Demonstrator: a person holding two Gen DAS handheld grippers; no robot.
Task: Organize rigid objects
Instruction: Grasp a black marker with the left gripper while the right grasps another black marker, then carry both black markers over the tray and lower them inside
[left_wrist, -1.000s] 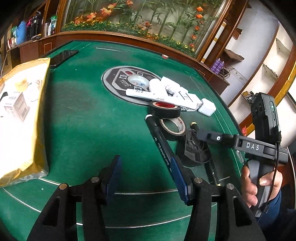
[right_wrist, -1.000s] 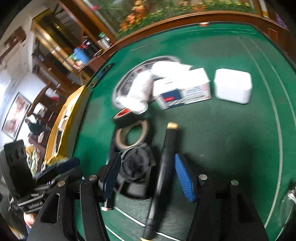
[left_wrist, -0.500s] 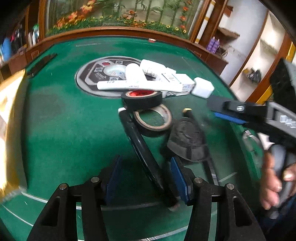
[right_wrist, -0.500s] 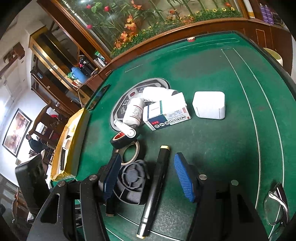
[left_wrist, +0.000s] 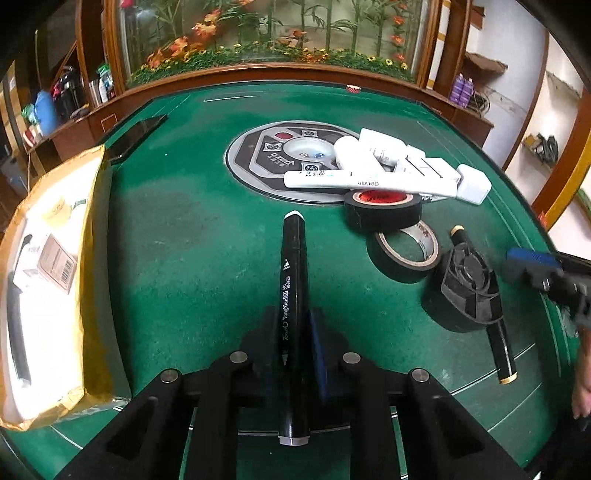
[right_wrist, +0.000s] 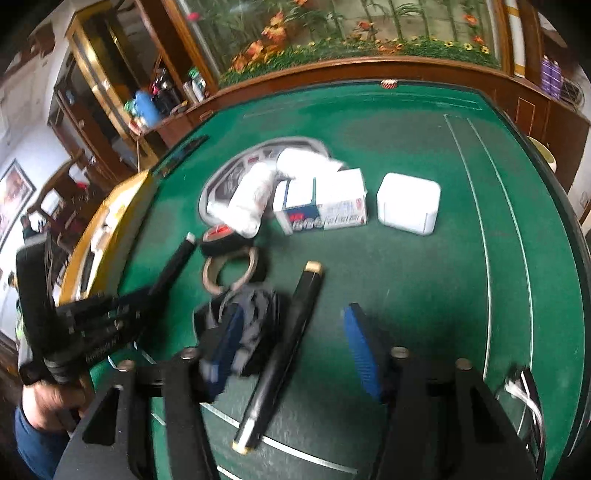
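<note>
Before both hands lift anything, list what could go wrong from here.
1. The left gripper is shut on the black marker near its rear end; the long front may droop or swing.
2. The right gripper, jaws just closing, straddles the gold-tipped pen and the black plastic part; it may catch both.
3. The tape rolls lie close; a swing could knock them.

A home games or sitting room, green-felt mahjong surface (left_wrist: 192, 229) with a central dice console (left_wrist: 280, 155), wood-trimmed glass case of artificial flowers and bamboo (left_wrist: 273, 40), wooden shelves of bottles (right_wrist: 162, 96), framed picture (right_wrist: 14, 195), wooden chair (right_wrist: 62, 192)
</note>
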